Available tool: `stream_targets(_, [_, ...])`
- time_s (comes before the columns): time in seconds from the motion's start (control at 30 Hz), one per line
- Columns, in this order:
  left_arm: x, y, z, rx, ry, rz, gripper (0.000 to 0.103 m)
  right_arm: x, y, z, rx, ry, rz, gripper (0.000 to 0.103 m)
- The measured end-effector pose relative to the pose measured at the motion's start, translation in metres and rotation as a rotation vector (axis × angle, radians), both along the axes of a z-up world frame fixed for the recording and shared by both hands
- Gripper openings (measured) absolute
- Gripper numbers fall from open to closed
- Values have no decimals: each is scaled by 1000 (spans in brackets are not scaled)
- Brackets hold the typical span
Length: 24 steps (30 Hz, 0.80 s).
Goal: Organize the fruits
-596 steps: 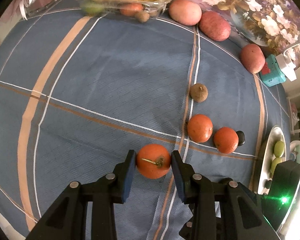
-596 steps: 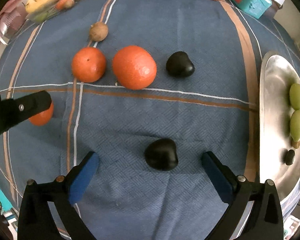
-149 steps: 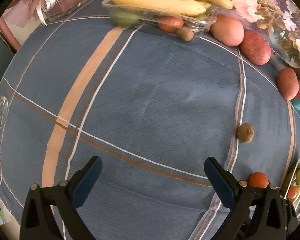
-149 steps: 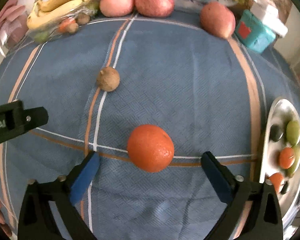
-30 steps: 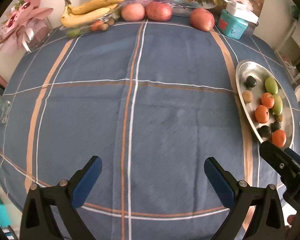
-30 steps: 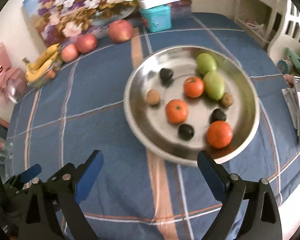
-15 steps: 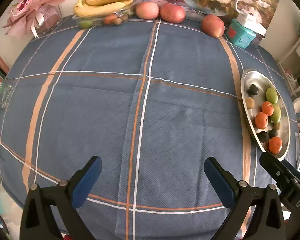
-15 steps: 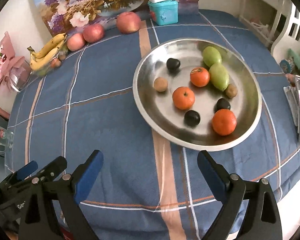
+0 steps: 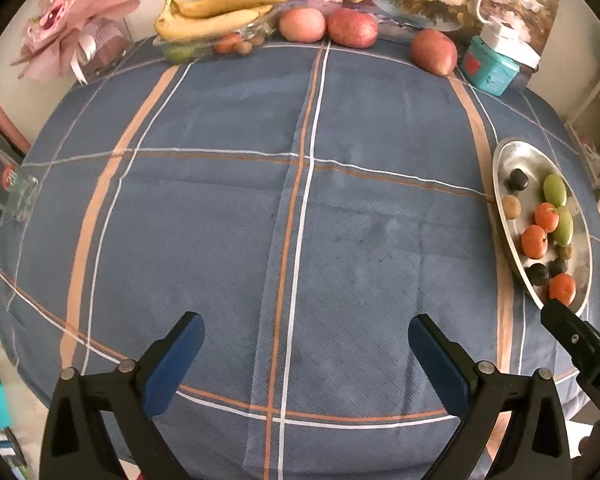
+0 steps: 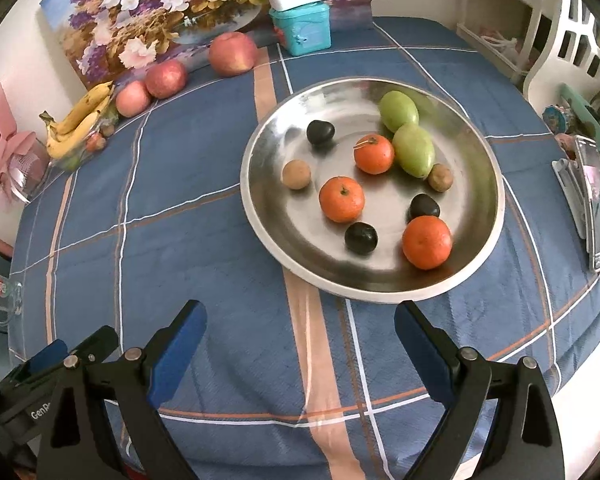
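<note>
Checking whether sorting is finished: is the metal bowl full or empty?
Partly full: the metal bowl holds ten fruits in one layer, bare metal between them.

A home dining room: a round table under a blue plaid tablecloth [image 9: 228, 208], a floral painting [image 10: 148, 8] leaning on the wall, bananas [image 9: 220, 12] and apples by it, a white chair [image 10: 572, 52] alongside

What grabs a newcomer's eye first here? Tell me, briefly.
The steel bowl on the blue plaid cloth, near its right edge, holding three oranges, two green fruits, dark ones and small brown ones. Next, the bananas and red apples lined along the far edge before a flower painting. Both grippers, left and right, hover open and empty in front.
</note>
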<state>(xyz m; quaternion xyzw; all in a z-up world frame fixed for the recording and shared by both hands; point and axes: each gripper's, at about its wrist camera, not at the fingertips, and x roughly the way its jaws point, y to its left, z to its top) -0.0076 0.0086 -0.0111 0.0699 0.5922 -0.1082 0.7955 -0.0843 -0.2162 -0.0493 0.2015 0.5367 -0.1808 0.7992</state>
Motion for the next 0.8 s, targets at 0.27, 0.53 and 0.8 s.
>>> stream_targets(0.27, [-7, -9, 10, 69, -84, -14, 103, -2, -4, 2, -6, -4, -5, 95])
stream_targets(0.53, [-7, -10, 13, 79, -90, -1, 103, -1, -6, 2, -9, -2, 1, 95])
stream_targets(0.8, [-6, -9, 13, 90, -79, 23, 103, 0, -3, 2, -14, 1, 3, 95])
